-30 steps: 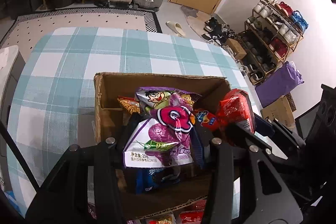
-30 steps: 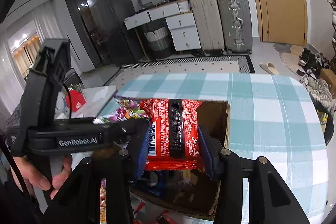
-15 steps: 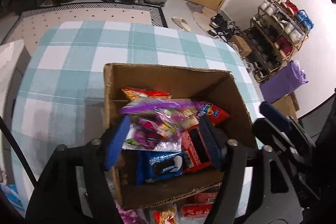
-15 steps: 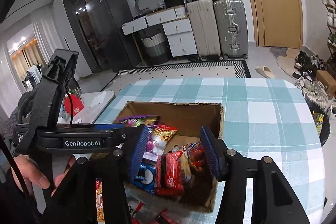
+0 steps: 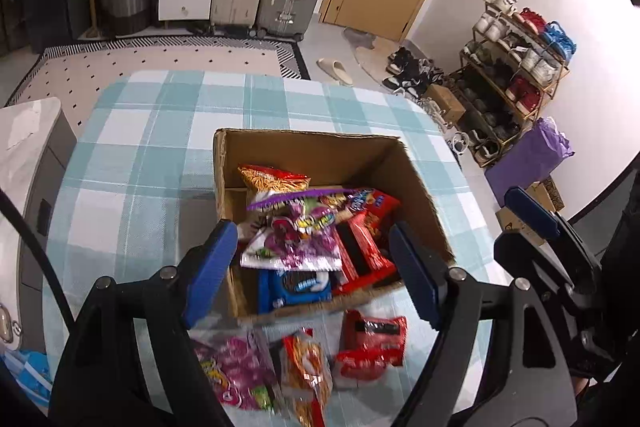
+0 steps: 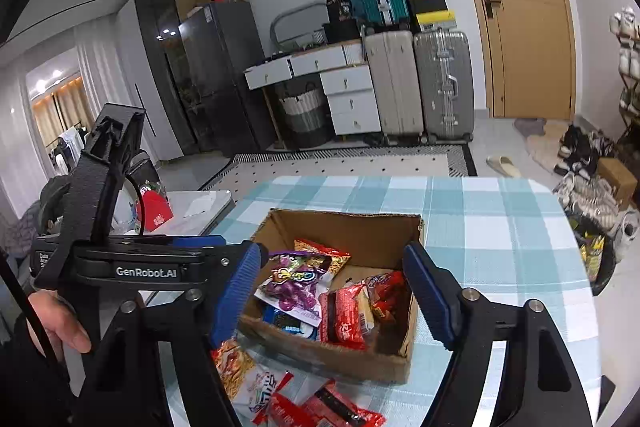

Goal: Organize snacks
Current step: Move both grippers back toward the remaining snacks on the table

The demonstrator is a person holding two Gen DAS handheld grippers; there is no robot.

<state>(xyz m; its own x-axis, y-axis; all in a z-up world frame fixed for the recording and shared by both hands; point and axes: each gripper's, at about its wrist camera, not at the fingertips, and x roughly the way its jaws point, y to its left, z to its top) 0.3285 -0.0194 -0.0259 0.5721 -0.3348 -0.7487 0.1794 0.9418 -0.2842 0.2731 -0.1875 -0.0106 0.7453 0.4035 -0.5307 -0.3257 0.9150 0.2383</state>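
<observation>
Between picks: I held both the left gripper [image 5: 312, 263] and right gripper [image 6: 332, 291] wide and empty above the box [image 5: 416, 187], judging the next move a reach for the loose packets [image 5: 304, 367] just before it.

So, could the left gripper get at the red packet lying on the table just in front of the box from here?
Probably yes. The left gripper is open and holds nothing, and the red packet lies uncovered on the tablecloth, outside the cardboard box. The orange packet beside it sits close, though.

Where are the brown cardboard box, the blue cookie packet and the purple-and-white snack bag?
Brown cardboard box [image 5: 320, 155]: left wrist view, inner back wall.
Blue cookie packet [image 5: 294, 287]: left wrist view, middle of its front.
Purple-and-white snack bag [image 6: 294, 289]: right wrist view, purple centre.
</observation>
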